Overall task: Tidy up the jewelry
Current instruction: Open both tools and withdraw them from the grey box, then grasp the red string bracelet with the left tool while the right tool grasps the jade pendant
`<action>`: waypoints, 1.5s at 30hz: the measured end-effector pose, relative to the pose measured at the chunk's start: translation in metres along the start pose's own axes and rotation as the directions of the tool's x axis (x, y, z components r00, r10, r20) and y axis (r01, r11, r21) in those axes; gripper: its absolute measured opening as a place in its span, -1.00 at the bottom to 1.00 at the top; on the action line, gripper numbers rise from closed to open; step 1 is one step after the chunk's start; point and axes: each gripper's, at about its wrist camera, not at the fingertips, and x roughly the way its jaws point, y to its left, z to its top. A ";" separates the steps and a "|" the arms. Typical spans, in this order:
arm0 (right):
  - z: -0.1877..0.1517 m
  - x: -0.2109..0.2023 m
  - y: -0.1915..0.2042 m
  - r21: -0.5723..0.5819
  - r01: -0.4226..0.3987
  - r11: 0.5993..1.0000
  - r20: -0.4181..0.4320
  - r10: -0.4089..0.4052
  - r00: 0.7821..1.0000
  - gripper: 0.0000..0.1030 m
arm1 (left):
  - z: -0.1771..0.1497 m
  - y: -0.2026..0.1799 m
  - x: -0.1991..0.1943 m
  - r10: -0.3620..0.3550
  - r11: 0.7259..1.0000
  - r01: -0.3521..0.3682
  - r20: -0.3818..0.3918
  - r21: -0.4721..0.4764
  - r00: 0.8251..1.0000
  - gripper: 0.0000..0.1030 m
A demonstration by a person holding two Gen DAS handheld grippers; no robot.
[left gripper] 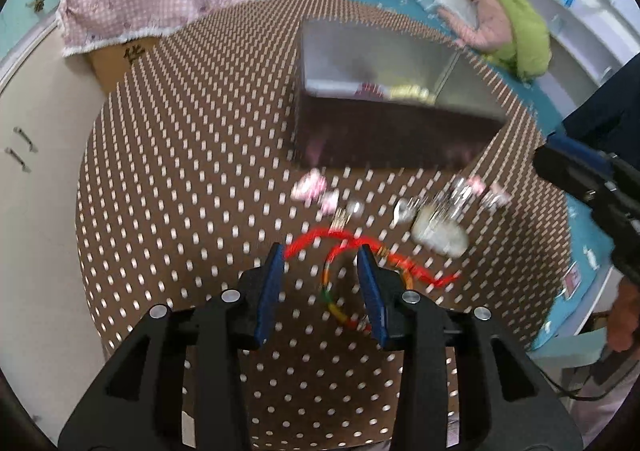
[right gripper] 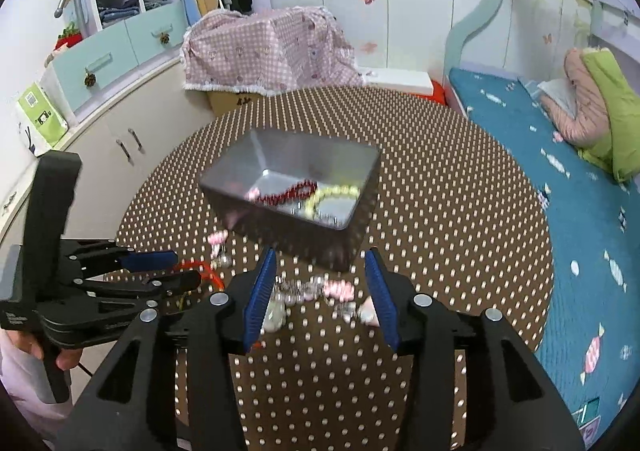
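From the left wrist view, your left gripper [left gripper: 320, 255] hung low over the dotted tabletop [left gripper: 180, 179] with its jaws spread and nothing between them yet. The red cord [left gripper: 320, 237] lay just ahead of the fingertips, and a multicolour bracelet [left gripper: 332, 291] curved between the two fingers, near the right one. Beyond sat pink charms [left gripper: 310, 187], a pale stone [left gripper: 440, 235] and a blurred silvery cluster, all just in front of the tin [left gripper: 384, 91]. The picture was smeared, so I could not tell whether either cord touched a finger. To do this pick well, I judge you should have centred the jaws over one strand only, come straight down until the tips met the tabletop, and closed slowly so the cord did not slip out.

From the right wrist view, your right gripper [right gripper: 320, 279] also had its jaws spread, empty, over the pink and silvery pieces [right gripper: 336, 291] lying between its fingers, the stone [right gripper: 274, 317] beside the left finger. The tin [right gripper: 288, 155] stood just beyond, open, already holding a red bead string [right gripper: 292, 191] and a yellow one [right gripper: 332, 193]. The left gripper [right gripper: 180, 271] showed at the left edge, near the red cord. Keeping the two tools apart would have avoided a knock
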 end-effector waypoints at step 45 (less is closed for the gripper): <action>-0.020 0.028 0.026 -0.051 -0.052 0.997 -0.098 0.047 0.994 -0.53 | 0.020 0.017 -0.045 -0.073 0.997 0.078 0.133 -0.030 0.988 -0.95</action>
